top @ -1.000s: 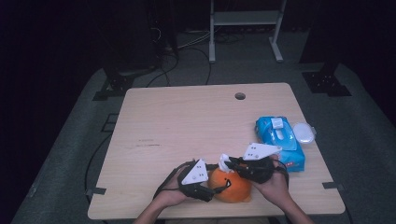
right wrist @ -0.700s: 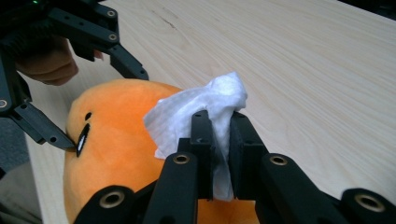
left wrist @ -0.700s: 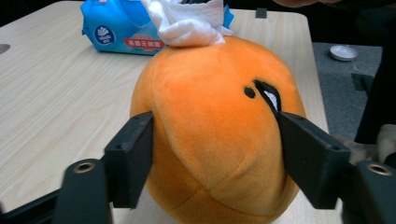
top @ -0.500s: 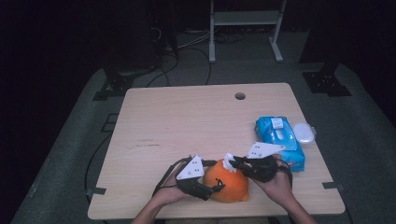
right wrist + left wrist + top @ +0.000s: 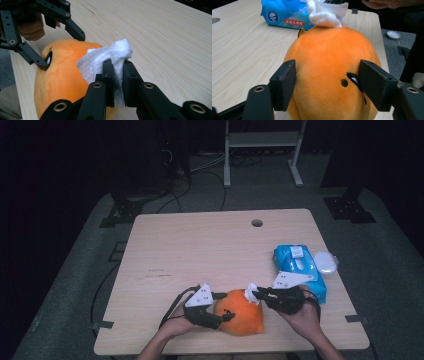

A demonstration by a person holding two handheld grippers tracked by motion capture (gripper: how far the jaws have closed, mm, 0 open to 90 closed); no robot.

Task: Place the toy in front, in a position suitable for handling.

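Note:
An orange plush toy (image 5: 242, 315) lies near the table's front edge. My left gripper (image 5: 226, 306) reaches in from its left. The jaws have just been closing, and both pads press the plush's (image 5: 329, 62) sides in the left gripper view (image 5: 328, 85). My right gripper (image 5: 256, 294) comes from the right, shut on a crumpled white wipe (image 5: 250, 291). It holds the wipe (image 5: 107, 57) against the top of the plush (image 5: 62, 77), pinched between its jaws (image 5: 118, 72). The left gripper (image 5: 62, 51) shows behind it there.
A blue pack of wet wipes (image 5: 297, 265) lies at the right of the wooden table (image 5: 200, 245), with a white round lid (image 5: 325, 261) beside it. A cable hole (image 5: 257, 223) sits near the far edge. Dark floor, cables and a metal stand lie beyond the table.
The left gripper's jaws spread slightly, then came back onto the plush. Both hands and the wipe stay almost where they were.

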